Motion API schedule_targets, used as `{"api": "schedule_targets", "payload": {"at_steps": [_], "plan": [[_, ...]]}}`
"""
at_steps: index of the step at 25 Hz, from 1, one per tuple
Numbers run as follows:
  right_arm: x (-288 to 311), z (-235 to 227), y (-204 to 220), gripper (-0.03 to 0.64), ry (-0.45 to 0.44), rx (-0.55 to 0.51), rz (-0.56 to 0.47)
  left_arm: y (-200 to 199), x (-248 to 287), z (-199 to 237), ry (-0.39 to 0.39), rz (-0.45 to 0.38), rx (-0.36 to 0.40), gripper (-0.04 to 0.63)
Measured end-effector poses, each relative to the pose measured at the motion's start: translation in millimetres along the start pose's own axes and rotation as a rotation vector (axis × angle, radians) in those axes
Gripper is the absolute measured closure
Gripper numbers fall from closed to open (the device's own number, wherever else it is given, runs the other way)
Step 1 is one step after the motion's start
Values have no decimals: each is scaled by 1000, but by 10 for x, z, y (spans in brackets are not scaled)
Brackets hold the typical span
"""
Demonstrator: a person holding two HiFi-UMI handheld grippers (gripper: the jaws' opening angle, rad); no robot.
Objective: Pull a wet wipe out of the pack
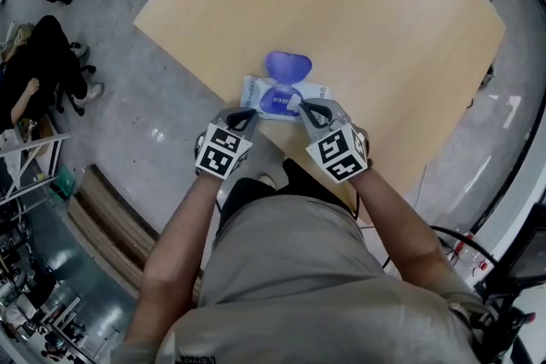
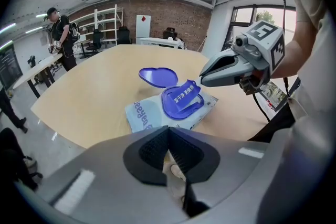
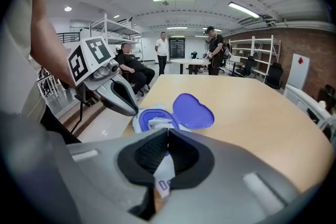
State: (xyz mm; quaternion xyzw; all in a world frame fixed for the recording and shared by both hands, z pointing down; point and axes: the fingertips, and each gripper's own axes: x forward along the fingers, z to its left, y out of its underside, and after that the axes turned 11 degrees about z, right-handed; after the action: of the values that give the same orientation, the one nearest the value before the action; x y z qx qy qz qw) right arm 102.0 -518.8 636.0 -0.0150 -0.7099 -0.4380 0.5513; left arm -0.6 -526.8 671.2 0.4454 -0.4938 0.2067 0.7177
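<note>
A white-and-blue wet wipe pack lies at the near edge of the wooden table. Its purple hard lid is swung open and lies flat. The purple seal flap stands peeled up. My right gripper is shut, its tip at the flap's top corner, and a white printed strip sits between its pads. White wipe shows in the opening. My left gripper is shut and empty, just short of the pack's front-left corner.
The pack sits close to the table's near corner, with grey floor below and to the left. A slatted bench stands at the lower left. A seated person is farther left. Shelving and standing people are in the background.
</note>
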Motion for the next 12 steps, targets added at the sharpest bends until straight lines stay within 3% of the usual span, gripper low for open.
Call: {"api": "schedule_targets", "payload": {"at_steps": [12], "plan": [[-204,-204,18,614,46,40,-47,2,68,10,-15,9,20,589]]}}
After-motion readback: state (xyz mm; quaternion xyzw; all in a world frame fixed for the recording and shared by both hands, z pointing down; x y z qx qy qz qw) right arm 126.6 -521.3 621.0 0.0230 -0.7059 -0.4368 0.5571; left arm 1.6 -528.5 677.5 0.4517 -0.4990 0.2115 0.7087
